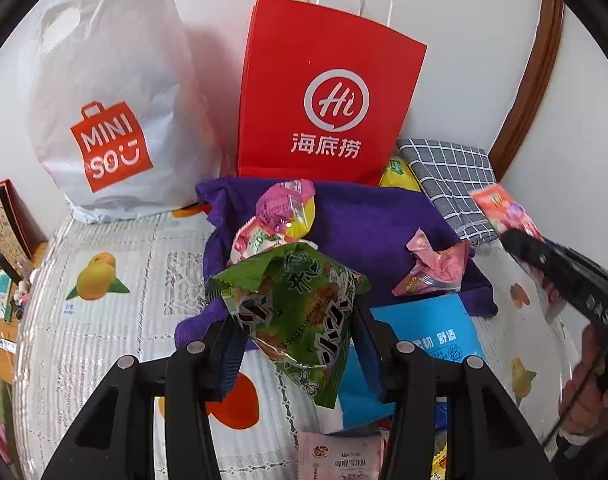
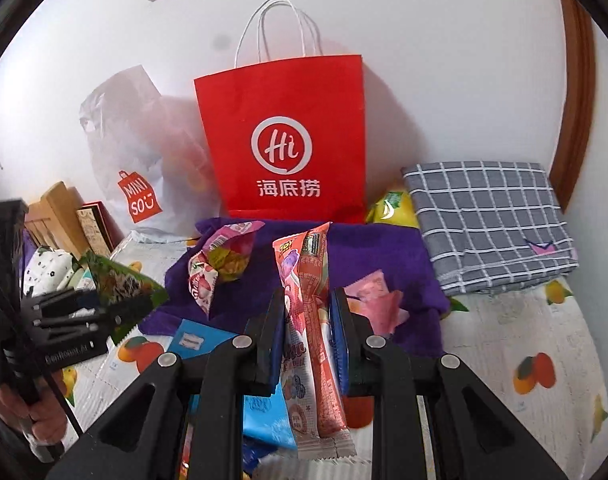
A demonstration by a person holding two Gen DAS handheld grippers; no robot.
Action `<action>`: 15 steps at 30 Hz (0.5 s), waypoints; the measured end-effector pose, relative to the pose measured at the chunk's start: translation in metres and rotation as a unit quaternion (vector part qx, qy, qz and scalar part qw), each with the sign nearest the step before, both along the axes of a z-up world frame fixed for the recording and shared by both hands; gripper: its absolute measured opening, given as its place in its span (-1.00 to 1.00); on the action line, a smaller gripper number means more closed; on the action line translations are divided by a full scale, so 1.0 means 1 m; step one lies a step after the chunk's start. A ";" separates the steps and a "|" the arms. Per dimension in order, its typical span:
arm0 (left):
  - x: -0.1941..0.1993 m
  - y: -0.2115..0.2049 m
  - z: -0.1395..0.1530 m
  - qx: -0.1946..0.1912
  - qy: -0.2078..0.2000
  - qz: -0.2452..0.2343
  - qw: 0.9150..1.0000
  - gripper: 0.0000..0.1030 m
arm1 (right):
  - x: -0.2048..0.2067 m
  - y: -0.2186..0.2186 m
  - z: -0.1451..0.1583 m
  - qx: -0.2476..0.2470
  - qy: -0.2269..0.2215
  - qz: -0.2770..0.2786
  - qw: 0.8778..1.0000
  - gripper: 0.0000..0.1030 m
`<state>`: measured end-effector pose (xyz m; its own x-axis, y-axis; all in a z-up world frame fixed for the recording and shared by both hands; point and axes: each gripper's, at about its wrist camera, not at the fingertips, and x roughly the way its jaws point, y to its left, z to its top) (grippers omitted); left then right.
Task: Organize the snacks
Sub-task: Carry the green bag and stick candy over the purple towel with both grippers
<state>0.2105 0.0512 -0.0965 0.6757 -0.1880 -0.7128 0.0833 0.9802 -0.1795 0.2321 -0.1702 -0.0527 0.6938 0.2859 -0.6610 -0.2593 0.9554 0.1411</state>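
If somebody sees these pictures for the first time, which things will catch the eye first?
The red paper bag with white handles stands upright against the wall, behind a purple cloth. Left of it leans a white plastic bag with an orange logo. In front, the left tool grips a green snack packet and the right tool a pink one.

Paper bag (image 2: 282, 136) at rear centre, against wall; plastic bag (image 1: 108, 120) to its left; folded cloth (image 2: 487, 224) to its right. Towel (image 1: 363, 220) before the paper bag, on the table (image 1: 104, 320); snack packets (image 1: 280, 212) on the towel.
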 end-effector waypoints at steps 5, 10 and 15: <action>0.000 0.004 -0.001 -0.014 -0.003 0.003 1.000 -0.09 | 0.021 0.003 -0.003 0.019 0.002 -0.005 1.000 -0.58; 0.005 0.004 -0.010 -0.021 0.007 0.005 1.000 -0.09 | 0.040 0.002 -0.013 0.026 0.003 -0.023 0.999 -0.58; 0.008 0.000 -0.020 -0.010 0.016 0.010 1.000 -0.09 | 0.048 -0.007 -0.035 0.034 0.014 -0.030 0.999 -0.58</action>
<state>0.2187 0.0516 -0.1161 0.6560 -0.1886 -0.7308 0.0574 0.9779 -0.2009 0.2800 -0.1775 -0.0881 0.6920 0.2899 -0.6611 -0.1973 0.9569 0.2131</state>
